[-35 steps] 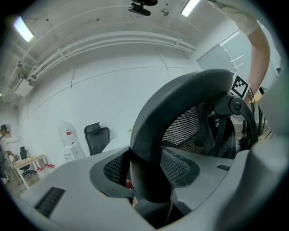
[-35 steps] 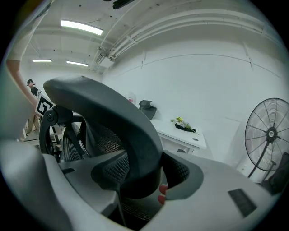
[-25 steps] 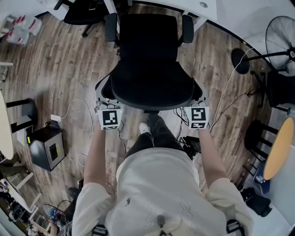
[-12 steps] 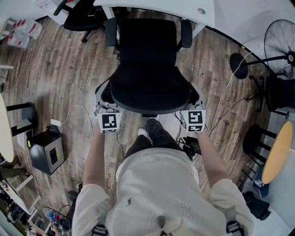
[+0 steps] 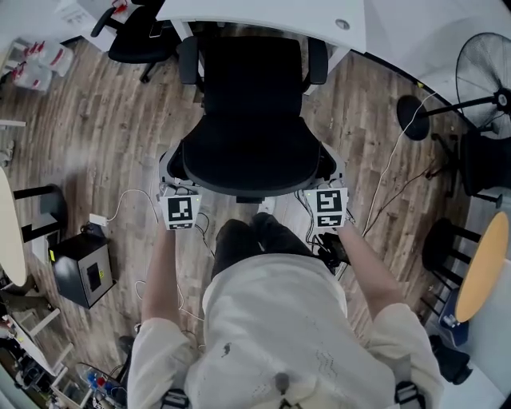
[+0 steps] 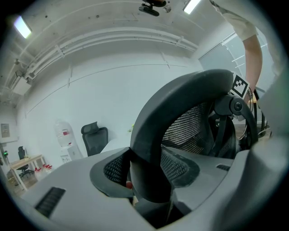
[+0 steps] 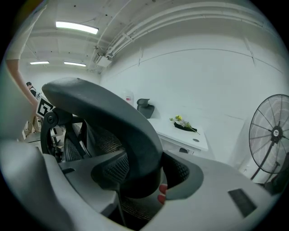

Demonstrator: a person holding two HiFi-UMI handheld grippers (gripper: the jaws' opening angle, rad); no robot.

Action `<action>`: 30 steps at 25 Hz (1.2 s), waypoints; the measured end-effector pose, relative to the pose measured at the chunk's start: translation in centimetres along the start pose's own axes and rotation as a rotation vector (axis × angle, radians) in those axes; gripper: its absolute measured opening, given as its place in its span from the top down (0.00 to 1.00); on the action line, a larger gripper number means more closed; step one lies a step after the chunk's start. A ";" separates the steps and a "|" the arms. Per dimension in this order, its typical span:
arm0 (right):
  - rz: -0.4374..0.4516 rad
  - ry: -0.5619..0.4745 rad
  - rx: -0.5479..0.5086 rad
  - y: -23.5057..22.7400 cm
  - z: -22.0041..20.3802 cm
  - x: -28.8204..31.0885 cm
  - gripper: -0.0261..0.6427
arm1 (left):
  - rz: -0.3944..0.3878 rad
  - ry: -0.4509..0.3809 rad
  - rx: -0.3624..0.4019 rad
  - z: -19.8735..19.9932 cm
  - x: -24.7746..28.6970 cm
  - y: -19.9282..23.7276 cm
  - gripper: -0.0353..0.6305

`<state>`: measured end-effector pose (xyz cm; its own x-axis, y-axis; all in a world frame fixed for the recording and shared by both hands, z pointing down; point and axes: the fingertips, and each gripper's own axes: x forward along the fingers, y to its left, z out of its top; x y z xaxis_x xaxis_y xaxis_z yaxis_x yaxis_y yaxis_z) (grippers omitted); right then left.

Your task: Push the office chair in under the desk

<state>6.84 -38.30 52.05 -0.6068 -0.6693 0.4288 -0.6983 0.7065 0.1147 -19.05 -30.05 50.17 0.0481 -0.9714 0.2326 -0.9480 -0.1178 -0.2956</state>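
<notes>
Left gripper [image 6: 146, 170] was clamped on the left side of the office chair [image 5: 254, 104], its jaws spread wide around the thick dark rim of the backrest [image 5: 254, 164], with both pads pressed against that rim and mesh showing just behind it. Same deal on the other side: right gripper [image 7: 144, 173] had its jaws closed round the right end of the same rim, pads snug on it. From the head view the person stood directly behind the chair, arms out in front, one marker cube at each corner of the backrest. Chair itself faced the white desk [image 5: 263, 12], with the front of the seat right up at the desk's edge and the two armrests [image 5: 188, 60] just short of it, so most of the seat and all of the backrest were out over the wood floor [image 5: 104, 120]. Off to the right stood a black pedestal fan [image 5: 483, 76], a second black chair [image 5: 132, 36] sat at the top left, and a small black box [image 5: 80, 268] was on the floor to the left among loose cables.
</notes>
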 end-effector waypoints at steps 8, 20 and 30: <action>-0.004 -0.002 -0.006 -1.8 0.3 1.4 0.61 | -0.003 -0.003 -0.006 0.4 2.3 -0.1 0.60; -0.019 0.002 0.003 -1.5 1.8 4.9 0.61 | -0.021 -0.017 0.006 -0.1 4.9 3.1 0.60; -0.068 0.005 0.006 -0.6 3.6 8.3 0.61 | -0.079 -0.026 0.005 -0.4 8.0 7.1 0.60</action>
<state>0.86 -45.11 52.36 -0.5561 -0.7141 0.4251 -0.7400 0.6583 0.1378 -25.57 -38.54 50.32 0.1308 -0.9641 0.2310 -0.9395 -0.1949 -0.2815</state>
